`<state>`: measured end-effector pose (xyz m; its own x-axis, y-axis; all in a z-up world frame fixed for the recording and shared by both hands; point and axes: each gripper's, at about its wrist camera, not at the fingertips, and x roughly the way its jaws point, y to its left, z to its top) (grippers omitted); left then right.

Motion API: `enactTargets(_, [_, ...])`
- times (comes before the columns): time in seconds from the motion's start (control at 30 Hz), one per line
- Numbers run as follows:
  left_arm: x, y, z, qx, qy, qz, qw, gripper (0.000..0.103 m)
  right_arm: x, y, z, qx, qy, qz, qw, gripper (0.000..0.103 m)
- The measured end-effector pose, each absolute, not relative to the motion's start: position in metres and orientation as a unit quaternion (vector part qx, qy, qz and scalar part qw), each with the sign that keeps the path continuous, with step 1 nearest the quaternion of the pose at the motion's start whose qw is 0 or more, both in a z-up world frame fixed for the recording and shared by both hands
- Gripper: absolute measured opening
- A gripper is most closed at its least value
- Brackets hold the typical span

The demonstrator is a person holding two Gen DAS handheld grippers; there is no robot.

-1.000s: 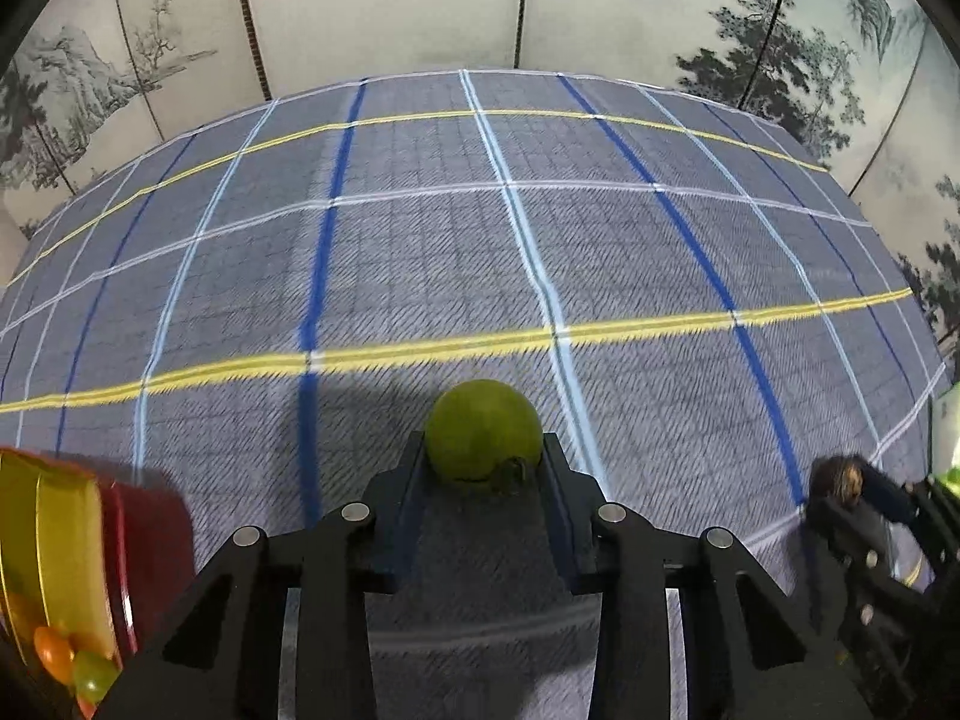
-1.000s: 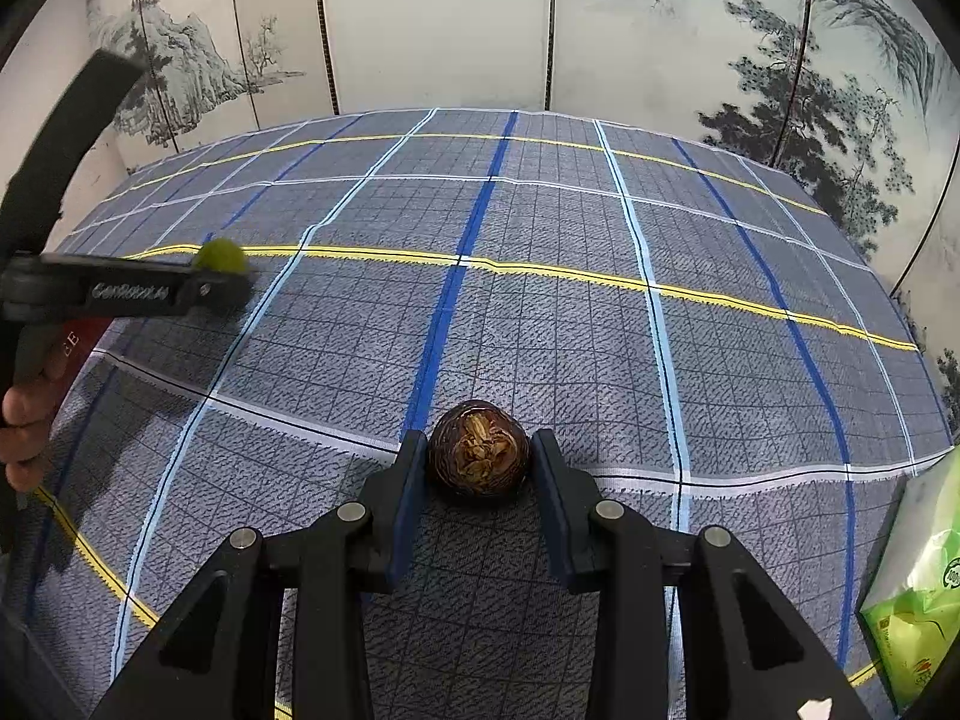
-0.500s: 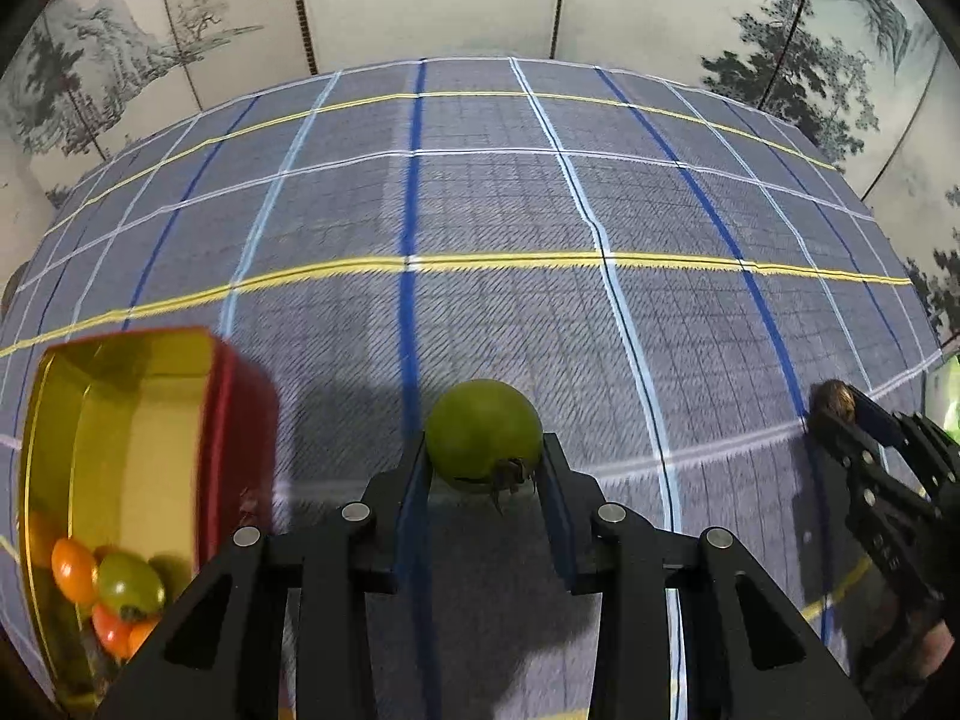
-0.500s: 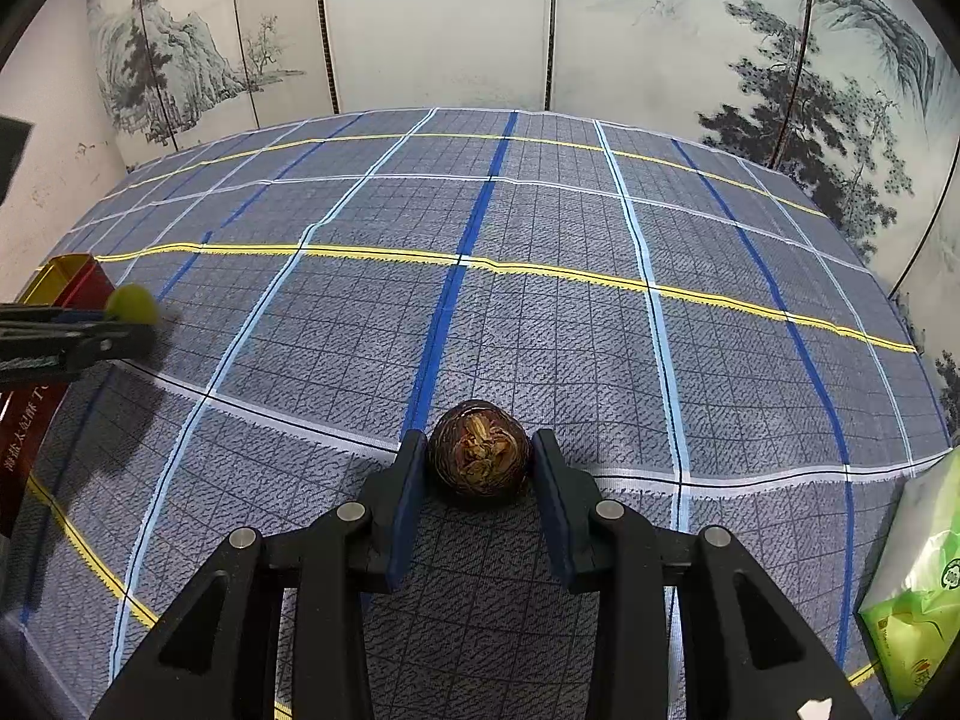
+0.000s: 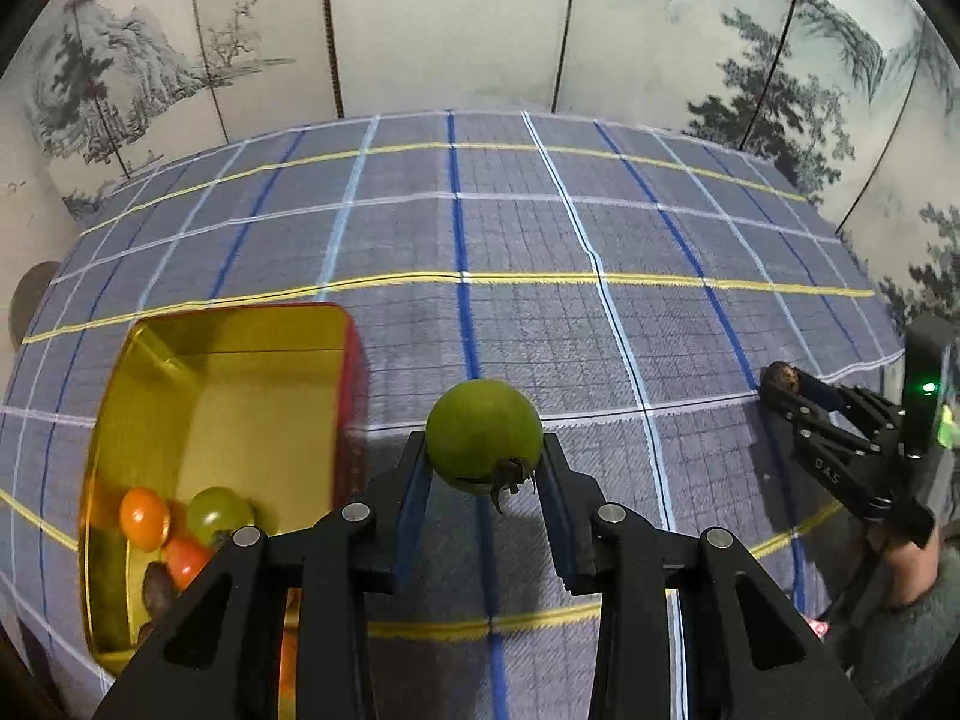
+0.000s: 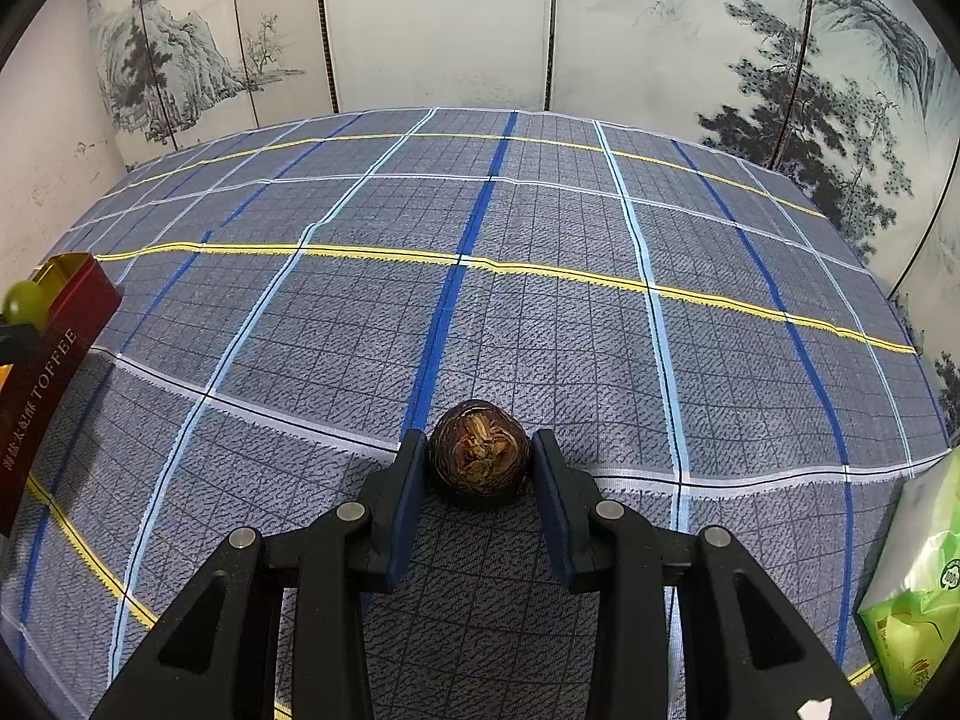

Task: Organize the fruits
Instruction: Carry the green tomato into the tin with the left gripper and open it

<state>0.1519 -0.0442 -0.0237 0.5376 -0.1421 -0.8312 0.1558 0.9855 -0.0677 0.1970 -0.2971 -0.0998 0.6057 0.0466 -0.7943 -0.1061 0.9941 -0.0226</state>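
Note:
My left gripper [image 5: 483, 468] is shut on a green tomato [image 5: 482, 433] and holds it above the cloth, just right of a red tin [image 5: 222, 450] with a gold inside. Several small tomatoes [image 5: 180, 522] and a dark brown fruit lie in the tin's near end. My right gripper [image 6: 480, 474] is shut on a dark brown round fruit [image 6: 480, 451] low over the cloth. In the left wrist view the right gripper [image 5: 780, 384] shows at the far right with that fruit. In the right wrist view the tin [image 6: 54, 360] and the green tomato [image 6: 25, 302] show at the far left.
A blue-grey checked cloth [image 6: 540, 300] covers the table. A green and white plastic bag [image 6: 918, 594] lies at the right edge. Painted folding screens [image 6: 432, 24] stand behind the table.
My left gripper has swung left with the green tomato, bringing the tin fully into view beside it. My right gripper has held still with the brown fruit.

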Motion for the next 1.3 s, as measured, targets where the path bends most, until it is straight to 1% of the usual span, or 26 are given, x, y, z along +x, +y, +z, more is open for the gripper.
enactTargets(0.3, [0.125, 0.012, -0.002, -0.015, 0.455, -0.059, 0.888, 0.036, 0.197, -0.297, -0.1, -0.034, 0.442, 0.043, 0.895, 0.033])
enactTargets(0.57, [0.101, 0.079, -0.003, -0.042, 0.461, -0.013, 0.886, 0.036, 0.197, -0.297, -0.1, -0.034, 0.442, 0.042, 0.895, 0.033])
enactTargets(0.8, [0.086, 0.117, -0.005, -0.052, 0.462, 0.026, 0.885, 0.036, 0.197, -0.298, -0.099, -0.035, 0.442, 0.042, 0.895, 0.033])
enactTargets(0.97, [0.08, 0.128, -0.017, -0.055, 0.476, 0.027, 0.877, 0.036, 0.197, -0.297, -0.099, -0.035, 0.442, 0.042, 0.895, 0.033])
enactTargets(1.3, [0.082, 0.11, -0.042, -0.042, 0.505, 0.001, 0.862, 0.036, 0.197, -0.297, -0.099, -0.035, 0.442, 0.042, 0.895, 0.033])
